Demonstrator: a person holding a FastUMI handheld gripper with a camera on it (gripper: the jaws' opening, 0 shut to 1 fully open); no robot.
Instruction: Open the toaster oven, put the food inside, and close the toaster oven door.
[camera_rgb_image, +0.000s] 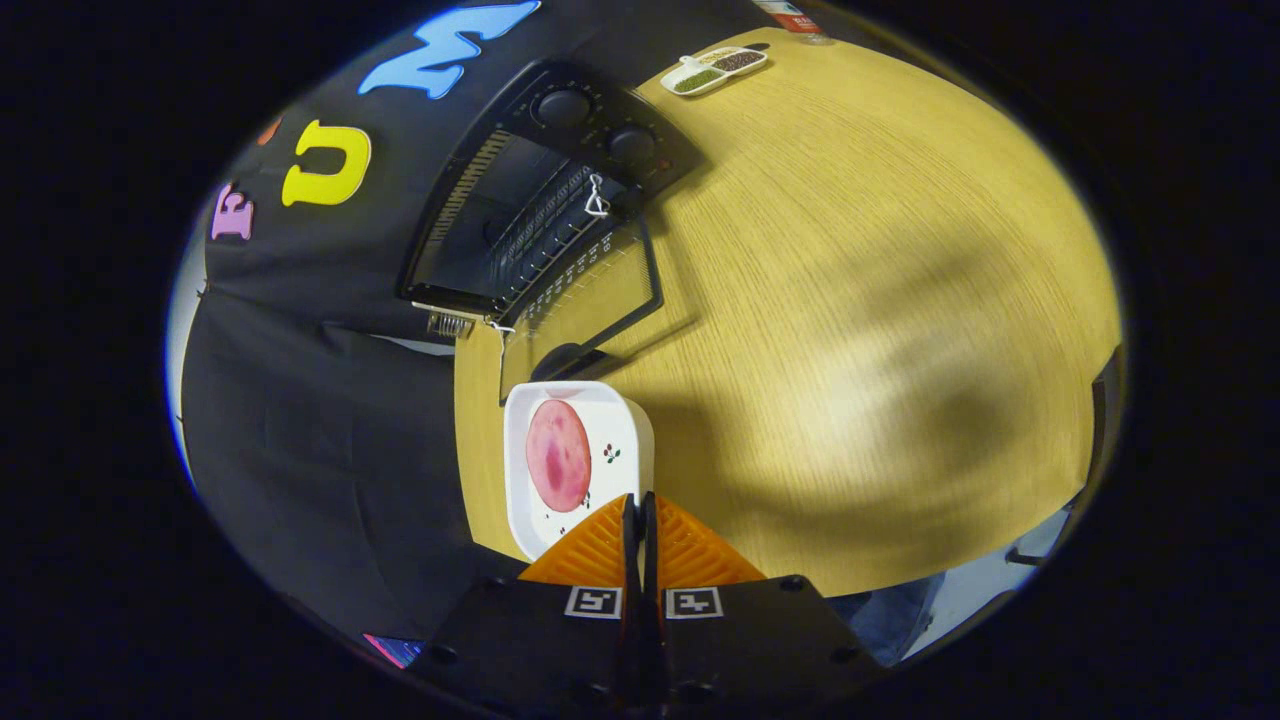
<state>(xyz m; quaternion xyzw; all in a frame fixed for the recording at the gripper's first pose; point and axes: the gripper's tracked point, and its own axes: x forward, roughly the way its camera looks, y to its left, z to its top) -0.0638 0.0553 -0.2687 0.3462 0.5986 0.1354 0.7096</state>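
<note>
**Oven open, plate gripped, food not yet inside**

The gripper (640, 500) has its two fingers pressed close together on the near rim of a white, rounded-square ceramic plate (620, 420); only a thin dark slit shows between them, and the rim appears to pass into that slit, so the fingers are judged to be pinching the plate's edge. On the plate lies a round, flat, pink slice of meat-like food (558, 455), and a small printed sprig decorates the bare glaze beside it. The plate sits just ahead of the fingers, over the near edge of the light wooden table (850, 300); whether it rests on the table or is lifted clear cannot be told.

Beyond the plate stands the black toaster oven (560, 200), its glass door (590, 300) folded down toward the plate and its wire rack (545, 240) exposed. A white cord loop hangs at the door's handle. Two round control knobs sit on the panel beside the opening.

Progress, as judged: the opening step is done. Still to do are carrying the plate to the rack, releasing it, and swinging the door shut.

Writing: fine markings ring the knobs and run along the door frame, too small to read. A white divided dish of green and dark grains (712, 72) stands at the far side of the table; a red-labelled item behind it is illegible.
</note>
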